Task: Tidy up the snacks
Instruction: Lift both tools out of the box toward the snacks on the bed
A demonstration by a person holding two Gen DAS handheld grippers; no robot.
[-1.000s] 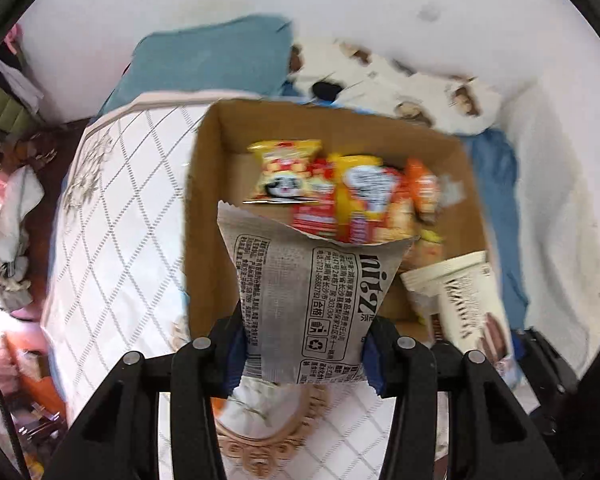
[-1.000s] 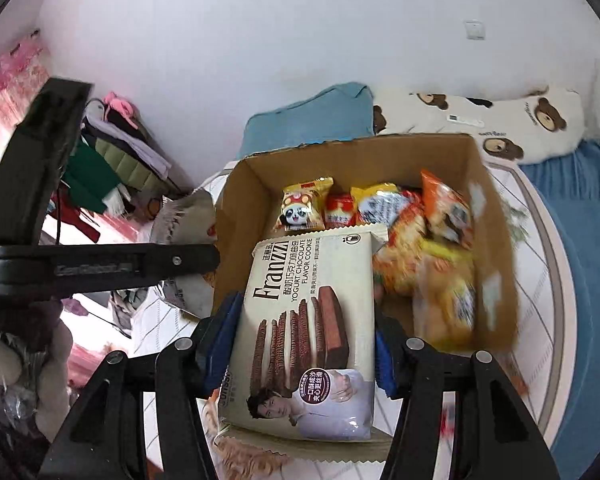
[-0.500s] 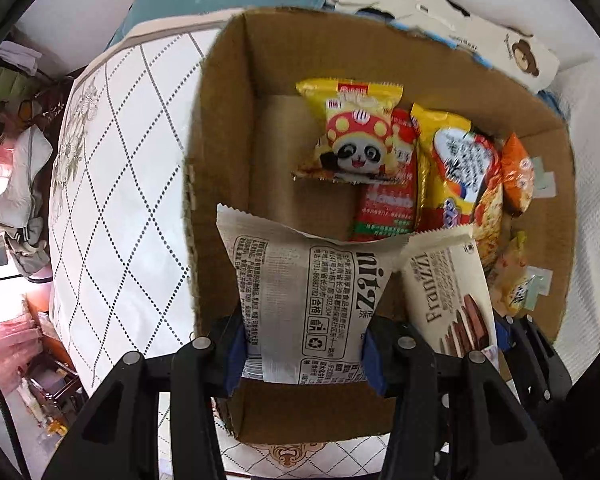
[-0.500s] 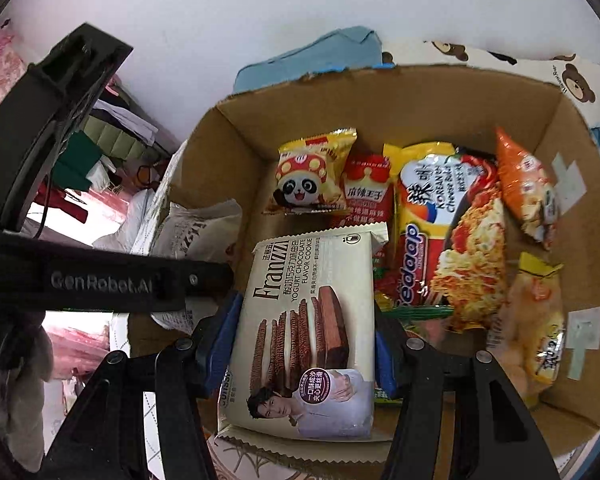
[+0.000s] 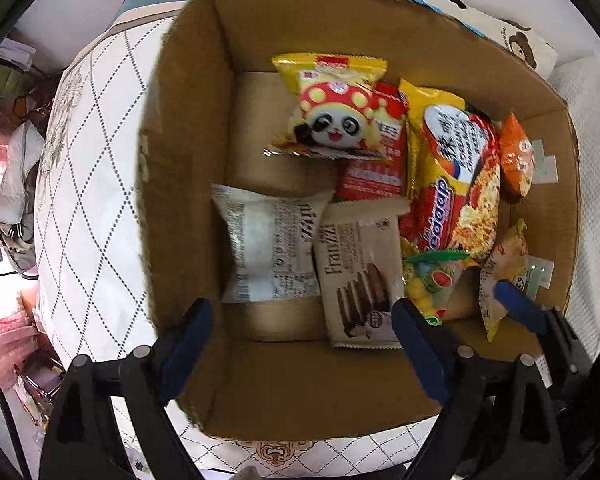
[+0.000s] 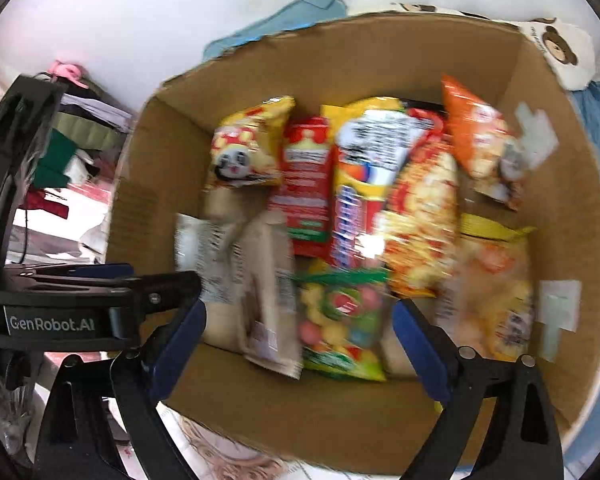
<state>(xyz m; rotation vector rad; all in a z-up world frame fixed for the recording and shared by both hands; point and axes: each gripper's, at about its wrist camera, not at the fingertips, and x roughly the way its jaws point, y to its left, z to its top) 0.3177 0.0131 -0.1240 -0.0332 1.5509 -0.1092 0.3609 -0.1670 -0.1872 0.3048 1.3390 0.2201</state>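
both grippers point down into the open brown cardboard box (image 5: pixel 188 184) that sits on the white quilted mattress (image 5: pixel 92 216). the left gripper (image 5: pixel 300 344) hangs over the box's lower left corner, its blue-padded jaws opening with nothing pressed between them. the right gripper (image 6: pixel 300 348) tilts in over the near wall at the bottom of its view, jaws also opening and gripping nothing; that view is blurred.

a second ago each gripper clamped a packet above the box. now both packets are out of the jaws and down in the box: the grey-white printed wafer packet (image 5: pixel 272 248) lies in the lower left of the box floor, and the beige chocolate cookie packet (image 5: pixel 356 276) lies touching its right edge. both grippers have come lower, the box filling more of each frame.

the yellow panda snack bag (image 5: pixel 332 108), the red packet (image 5: pixel 380 160) and the yellow and red noodle packet (image 5: pixel 452 176) lie toward the far wall, where they were.
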